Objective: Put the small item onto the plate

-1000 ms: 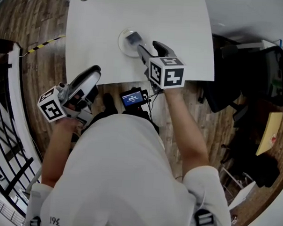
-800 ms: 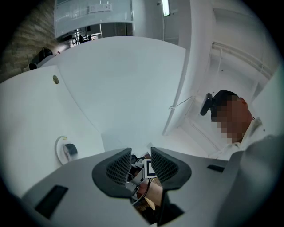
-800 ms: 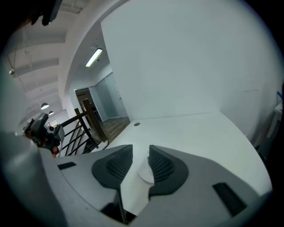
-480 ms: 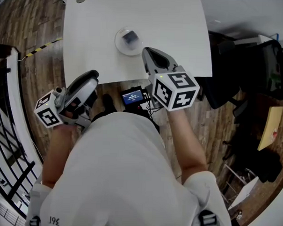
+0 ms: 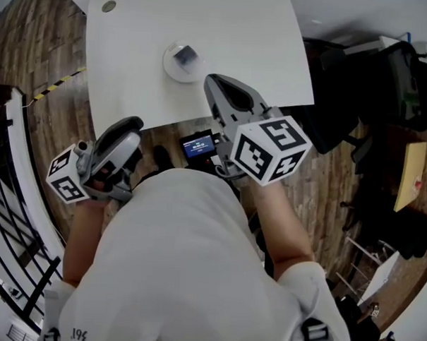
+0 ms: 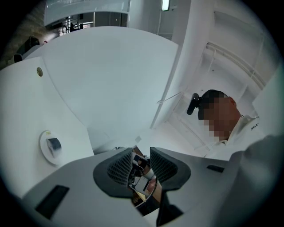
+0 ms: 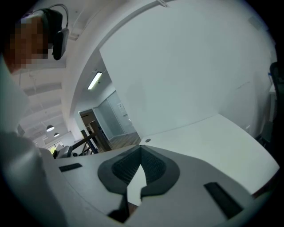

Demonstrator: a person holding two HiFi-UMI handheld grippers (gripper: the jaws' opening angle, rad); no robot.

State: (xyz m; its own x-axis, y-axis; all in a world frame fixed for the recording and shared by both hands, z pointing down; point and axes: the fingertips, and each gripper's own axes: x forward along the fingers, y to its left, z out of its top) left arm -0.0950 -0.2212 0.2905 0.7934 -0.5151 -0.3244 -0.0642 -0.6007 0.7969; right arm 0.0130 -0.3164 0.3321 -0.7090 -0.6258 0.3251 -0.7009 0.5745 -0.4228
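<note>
A small dark item (image 5: 184, 56) lies on the little round white plate (image 5: 170, 69), which stands on the white table (image 5: 241, 33). My right gripper (image 5: 210, 80) hovers just right of the plate and nearer to me, raised, its jaws shut on nothing. In the right gripper view the pads (image 7: 153, 166) meet at the tips and the plate is out of sight. My left gripper (image 5: 131, 122) hangs off the table's near left edge. In the left gripper view its jaws (image 6: 142, 153) stand a narrow gap apart and empty, with the plate (image 6: 43, 150) and item (image 6: 54, 143) at far left.
A round grommet (image 5: 108, 6) sits in the table's far left corner. A small device with a lit screen (image 5: 199, 146) lies below the table's near edge. Dark chairs and bags (image 5: 401, 68) crowd the right side. A black railing (image 5: 14, 214) runs along the left.
My right gripper has drawn back from the plate toward me and risen, its jaws closing empty. The item stays on the plate. The left gripper has barely shifted.
</note>
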